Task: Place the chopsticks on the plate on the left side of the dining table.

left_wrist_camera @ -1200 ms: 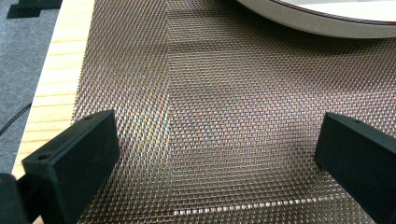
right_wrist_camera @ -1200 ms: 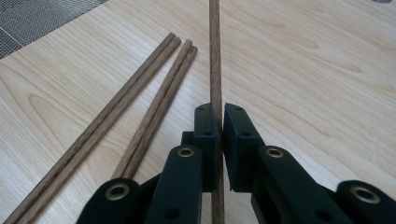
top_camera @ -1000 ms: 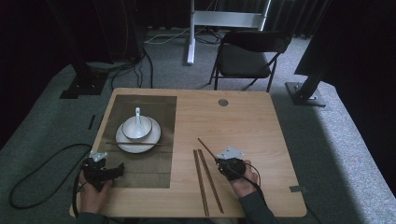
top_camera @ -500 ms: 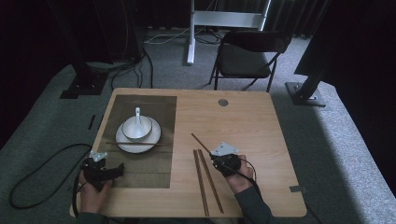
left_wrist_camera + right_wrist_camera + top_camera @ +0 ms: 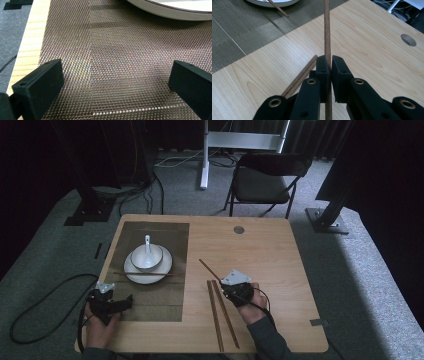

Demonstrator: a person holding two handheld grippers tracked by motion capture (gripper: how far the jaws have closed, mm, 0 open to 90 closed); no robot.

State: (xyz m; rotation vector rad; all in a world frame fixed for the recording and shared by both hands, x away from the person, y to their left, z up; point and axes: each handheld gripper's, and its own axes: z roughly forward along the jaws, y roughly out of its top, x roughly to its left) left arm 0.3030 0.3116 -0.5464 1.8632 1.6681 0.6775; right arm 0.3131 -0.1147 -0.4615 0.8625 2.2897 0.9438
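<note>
Since the earlier frame, right gripper (image 5: 231, 285) has shifted up-left in high view, lifting a chopstick (image 5: 327, 30) clamped between its jaws; long axis points toward the plate (image 5: 164, 270) at left. Left gripper (image 5: 120, 304), lower left, jaws spread, grasps nothing.

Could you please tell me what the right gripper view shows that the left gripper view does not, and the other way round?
Right gripper view: the right gripper, its jaws shut on a brown chopstick that runs up between them, more chopsticks lying on the bare wooden table, a round hole in the tabletop, and a further chopstick tip at the plate.

Left gripper view: the left gripper, its jaws wide open with nothing between them, low over the mat, and grey floor past the table edge.

Both: the woven mat and part of the white plate's rim.
</note>
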